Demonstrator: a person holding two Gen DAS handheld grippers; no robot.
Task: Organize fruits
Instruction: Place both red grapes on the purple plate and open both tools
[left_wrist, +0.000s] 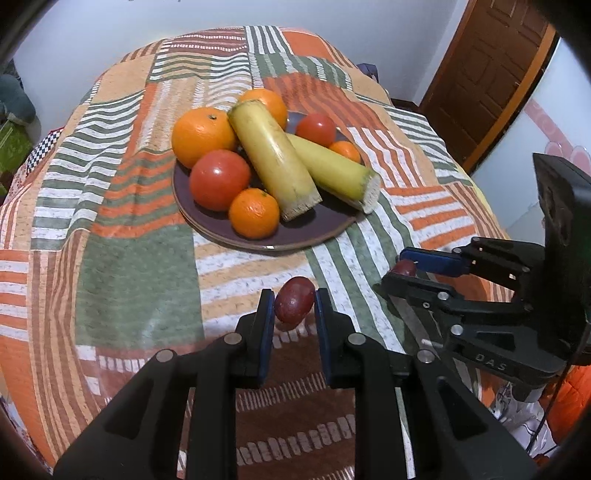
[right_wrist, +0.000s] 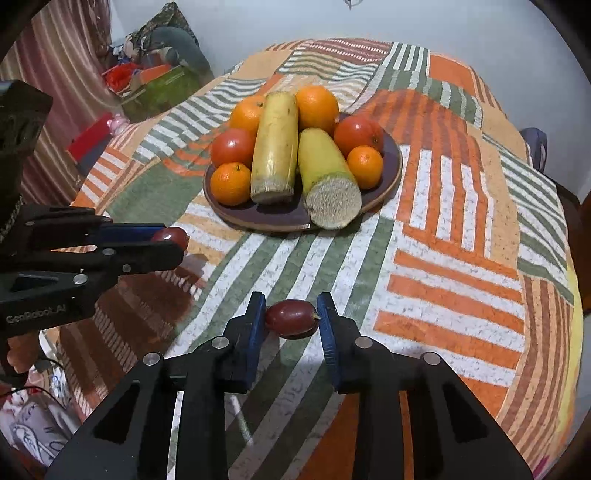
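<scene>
A dark plate (left_wrist: 207, 221) (right_wrist: 391, 184) in the middle of the table holds oranges (left_wrist: 203, 134), tomatoes (left_wrist: 219, 179) and two yellow cut stalks (left_wrist: 273, 162) (right_wrist: 275, 147). My left gripper (left_wrist: 294, 304) is shut on a dark red grape (left_wrist: 294, 304) and holds it just above the cloth in front of the plate; it shows in the right wrist view (right_wrist: 170, 240) too. My right gripper (right_wrist: 291, 317) is shut on a second dark red grape (right_wrist: 291, 317), near the cloth; in the left wrist view it (left_wrist: 404, 267) sits at the right.
The table is covered with an orange, green and white striped patchwork cloth (left_wrist: 129, 258) (right_wrist: 461, 258). A brown door (left_wrist: 491, 74) stands at the back right. Boxes and clutter (right_wrist: 155, 81) lie beyond the table's left edge.
</scene>
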